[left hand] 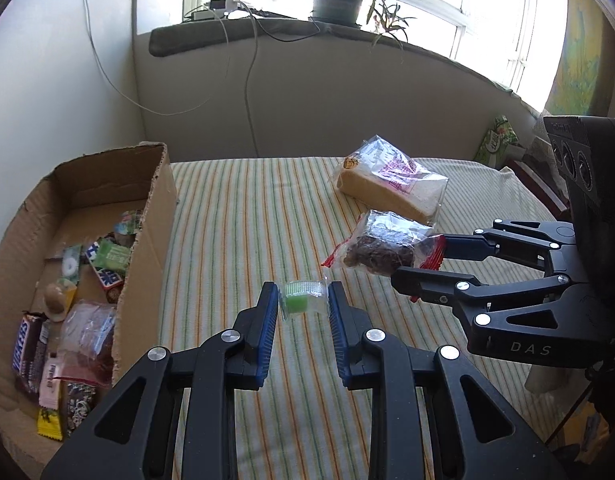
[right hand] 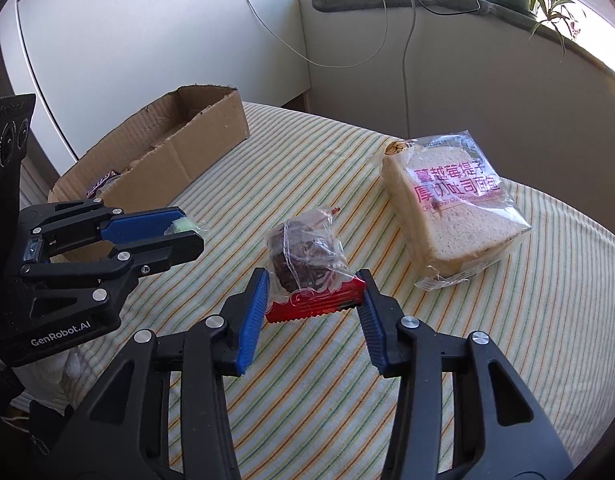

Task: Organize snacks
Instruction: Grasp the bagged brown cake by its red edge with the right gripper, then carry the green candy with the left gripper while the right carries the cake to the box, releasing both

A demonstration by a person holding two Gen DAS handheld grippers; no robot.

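Fingers of the left gripper (left hand: 301, 306) clench a small green candy (left hand: 301, 302) above the striped cloth (left hand: 227, 220), near the box (left hand: 147, 240) of snacks; from the right wrist, the right gripper (right hand: 313, 294) pinches the red edge of a dark snack bag (right hand: 307, 268), beside the bread (right hand: 451, 216); this thin edge may slip out, I think, because the bag hangs heavy.

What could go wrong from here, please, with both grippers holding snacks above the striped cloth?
The right gripper pinches only the red edge of the brown snack bag, so the bag might slip free. The small green sweet in the left gripper is held by its thin wrapper and could drop short of the cardboard box.
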